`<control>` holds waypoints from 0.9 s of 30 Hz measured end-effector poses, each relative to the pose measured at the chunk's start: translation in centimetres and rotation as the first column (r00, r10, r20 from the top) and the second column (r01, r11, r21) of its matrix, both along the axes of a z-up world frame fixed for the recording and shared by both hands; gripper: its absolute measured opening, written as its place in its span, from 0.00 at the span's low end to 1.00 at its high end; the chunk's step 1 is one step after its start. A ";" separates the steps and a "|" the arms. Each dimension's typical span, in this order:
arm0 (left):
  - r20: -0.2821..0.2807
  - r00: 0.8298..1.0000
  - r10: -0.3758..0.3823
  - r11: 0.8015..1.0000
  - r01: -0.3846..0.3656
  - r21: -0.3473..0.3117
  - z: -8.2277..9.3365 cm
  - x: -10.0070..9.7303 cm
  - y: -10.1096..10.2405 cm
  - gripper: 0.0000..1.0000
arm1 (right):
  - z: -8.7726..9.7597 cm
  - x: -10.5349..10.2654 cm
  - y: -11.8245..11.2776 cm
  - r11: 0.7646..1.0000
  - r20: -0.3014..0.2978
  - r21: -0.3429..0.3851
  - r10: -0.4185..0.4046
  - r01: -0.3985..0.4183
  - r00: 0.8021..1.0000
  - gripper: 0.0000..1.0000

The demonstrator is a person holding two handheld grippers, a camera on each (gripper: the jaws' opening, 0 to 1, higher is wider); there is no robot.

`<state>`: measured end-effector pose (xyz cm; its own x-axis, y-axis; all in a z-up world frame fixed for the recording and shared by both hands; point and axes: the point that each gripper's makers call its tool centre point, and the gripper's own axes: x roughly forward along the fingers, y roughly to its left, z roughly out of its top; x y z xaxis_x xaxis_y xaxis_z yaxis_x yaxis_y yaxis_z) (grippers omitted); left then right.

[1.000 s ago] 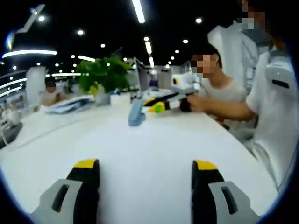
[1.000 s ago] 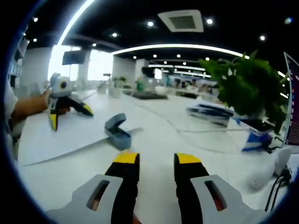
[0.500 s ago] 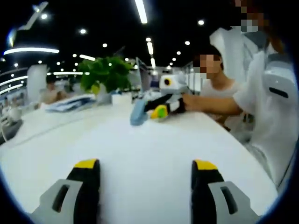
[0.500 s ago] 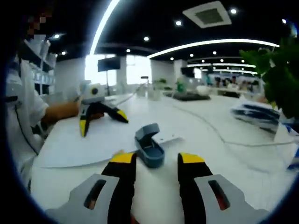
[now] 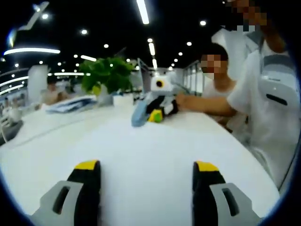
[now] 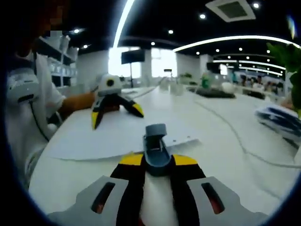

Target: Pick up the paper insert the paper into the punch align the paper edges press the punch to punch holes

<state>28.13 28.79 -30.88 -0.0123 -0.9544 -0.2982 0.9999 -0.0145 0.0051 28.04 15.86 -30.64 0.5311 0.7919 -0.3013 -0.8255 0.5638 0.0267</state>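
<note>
Our right tongs (image 6: 157, 160) straddle the punch (image 6: 156, 151), its long axis running away between them, seemingly pinching it; left tongs (image 5: 146, 165) spread, well apart.

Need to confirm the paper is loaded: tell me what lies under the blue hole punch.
A white paper sheet lies under the hole punch, spreading left on the white table. The punch body hides how far the edge goes in.

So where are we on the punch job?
Apparently done: the paper lies flat with its edge running into the punch. In hand: the right gripper has its jaws on either side of the punch; whether they touch it is unclear. The left gripper is open over the sheet. Left to do: align the edges and press. The lever looks raised.
</note>
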 end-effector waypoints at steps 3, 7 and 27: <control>0.000 1.000 0.001 1.000 -0.001 0.000 0.0 0.0 0.0 0.80 | 0.1 -0.2 -0.1 1.000 0.010 -0.001 0.010 -0.010 1.000 0.23; 0.000 1.000 0.003 1.000 -0.003 0.000 0.1 0.0 -0.1 0.80 | 0.3 -0.7 -0.2 1.000 0.029 0.000 0.027 -0.027 0.999 0.23; 0.000 1.000 0.004 1.000 -0.004 -0.002 0.1 0.0 -0.3 0.80 | 0.3 -1.8 0.4 0.996 0.059 -0.022 0.083 -0.082 0.995 0.23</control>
